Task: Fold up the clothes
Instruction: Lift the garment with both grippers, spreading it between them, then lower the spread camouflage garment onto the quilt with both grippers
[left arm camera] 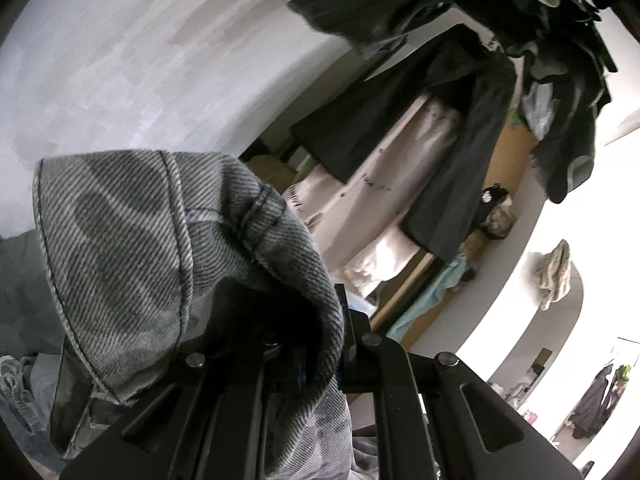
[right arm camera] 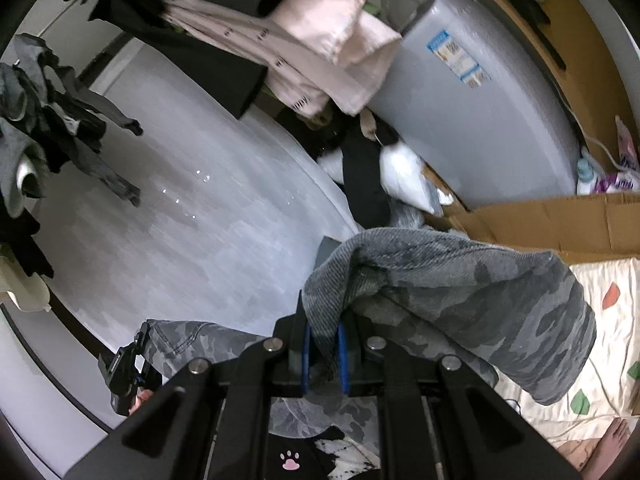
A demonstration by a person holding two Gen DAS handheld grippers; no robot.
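Grey camouflage denim trousers [right arm camera: 480,280] hang between both grippers: right gripper [right arm camera: 325,354] fingers pinch a fold; left gripper [left arm camera: 320,344] fingers, fabric-draped, grip unclear.

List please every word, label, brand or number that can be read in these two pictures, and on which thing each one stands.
No text can be read for certain.
Blue and white sticker on the grey appliance: print too small to read.
Purple and white pack beside it: lettering blurred.
Pink garment: dark marks, not legible.
Pink paw print: a picture, no words.
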